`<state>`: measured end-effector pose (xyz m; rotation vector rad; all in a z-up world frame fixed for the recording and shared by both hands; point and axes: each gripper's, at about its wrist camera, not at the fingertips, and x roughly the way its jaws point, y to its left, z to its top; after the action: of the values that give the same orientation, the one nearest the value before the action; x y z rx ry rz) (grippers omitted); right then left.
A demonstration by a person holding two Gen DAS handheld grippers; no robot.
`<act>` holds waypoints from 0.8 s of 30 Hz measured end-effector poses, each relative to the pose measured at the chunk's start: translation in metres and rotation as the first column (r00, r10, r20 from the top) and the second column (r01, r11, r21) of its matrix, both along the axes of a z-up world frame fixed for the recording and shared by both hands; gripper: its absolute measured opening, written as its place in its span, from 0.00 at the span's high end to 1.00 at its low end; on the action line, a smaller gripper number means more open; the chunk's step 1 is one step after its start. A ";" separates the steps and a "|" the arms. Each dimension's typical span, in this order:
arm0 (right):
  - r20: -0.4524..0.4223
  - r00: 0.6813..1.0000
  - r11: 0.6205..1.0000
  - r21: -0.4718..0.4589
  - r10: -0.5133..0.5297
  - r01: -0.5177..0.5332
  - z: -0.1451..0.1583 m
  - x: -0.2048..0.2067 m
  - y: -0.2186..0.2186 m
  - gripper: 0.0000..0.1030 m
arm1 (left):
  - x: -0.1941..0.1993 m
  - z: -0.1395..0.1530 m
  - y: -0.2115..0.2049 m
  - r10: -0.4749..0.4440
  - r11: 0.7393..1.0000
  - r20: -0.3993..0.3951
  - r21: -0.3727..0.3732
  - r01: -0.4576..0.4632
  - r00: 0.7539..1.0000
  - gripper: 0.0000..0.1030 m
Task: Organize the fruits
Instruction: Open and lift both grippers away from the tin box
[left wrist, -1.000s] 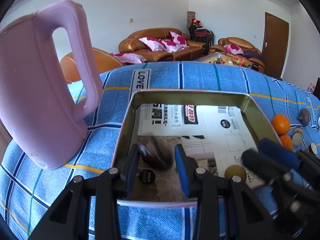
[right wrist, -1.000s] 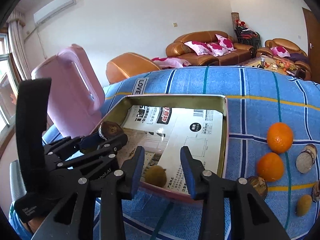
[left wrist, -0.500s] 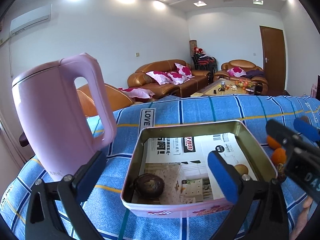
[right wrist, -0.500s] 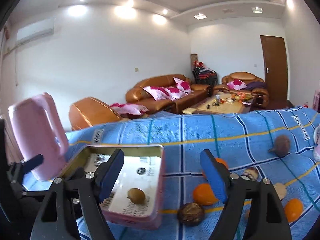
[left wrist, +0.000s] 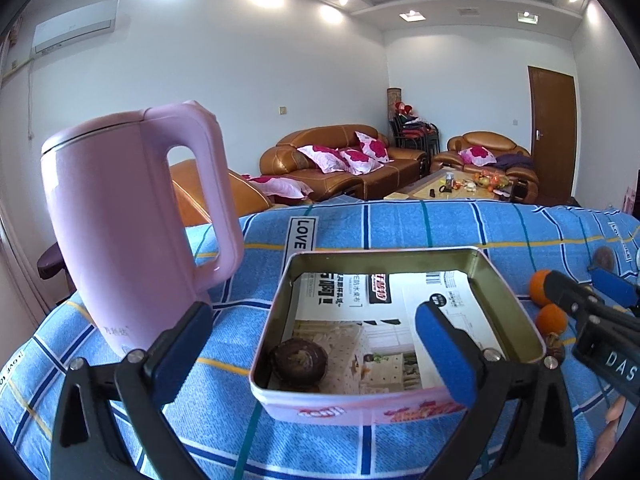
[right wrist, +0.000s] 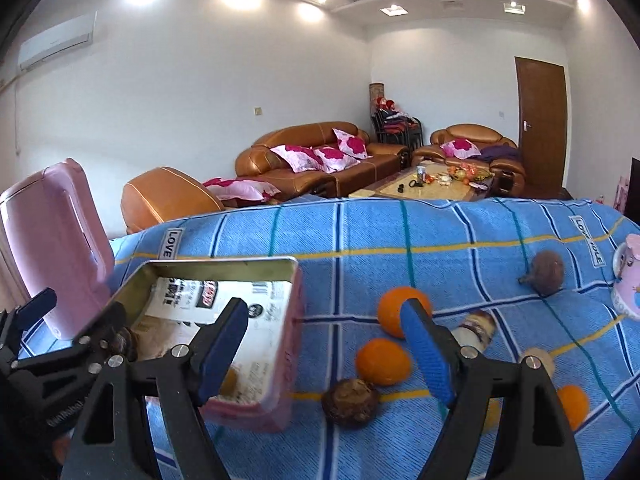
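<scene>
A: Blue pads are seen spread wide on the left gripper point(left wrist: 312, 344), and nothing is held between them. Where is the fruit placed relative to it?

B: A dark brown fruit point(left wrist: 298, 362) is found in the near left corner of the tin tray point(left wrist: 516, 312), in the gap between the 2 fingers and nearer the left one. The tray's near wall is straddled by the fingers, and its floor is lined with printed paper.

A: And the right gripper point(right wrist: 328, 350)?

B: It is also held wide apart, with nothing gripped. In the gap between its fingers a brown fruit point(right wrist: 350, 402) is seen on the blue checked cloth point(right wrist: 440, 232), just right of the tray. Behind that, 1 orange point(right wrist: 382, 362) lies close to the right finger, and a 2nd orange point(right wrist: 390, 310) is partly covered by that finger's tip.

A: What is seen farther off?

B: A 3rd orange point(right wrist: 574, 404) is seen at the right, beyond the gripper's frame. A round brown fruit point(right wrist: 546, 266) is placed well apart, toward the cloth's far right. A pink kettle point(left wrist: 132, 216) stands upright left of the tray.
</scene>
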<state>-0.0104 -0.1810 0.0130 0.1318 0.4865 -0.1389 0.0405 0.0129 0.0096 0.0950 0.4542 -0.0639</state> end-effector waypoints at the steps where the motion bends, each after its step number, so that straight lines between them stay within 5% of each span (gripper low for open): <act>1: -0.003 1.000 1.000 0.004 -0.008 0.008 0.000 -0.002 -0.004 0.22 | -0.002 0.000 0.000 0.003 1.000 -0.002 -0.001 -0.003 1.000 0.00; 12: -0.051 0.998 0.999 -0.030 -0.047 0.046 -0.002 -0.020 -0.024 0.23 | -0.024 -0.002 -0.003 0.018 1.000 -0.024 -0.009 -0.018 1.000 0.00; 24: -0.074 0.996 0.994 -0.103 -0.055 0.047 0.000 -0.051 -0.062 0.23 | -0.045 -0.006 -0.037 -0.090 0.996 -0.106 0.007 0.092 0.990 0.00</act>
<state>-0.0616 -0.2430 0.0127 0.0394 0.5521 -0.2192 -0.0040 -0.0237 0.0036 0.1247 0.5556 -0.1563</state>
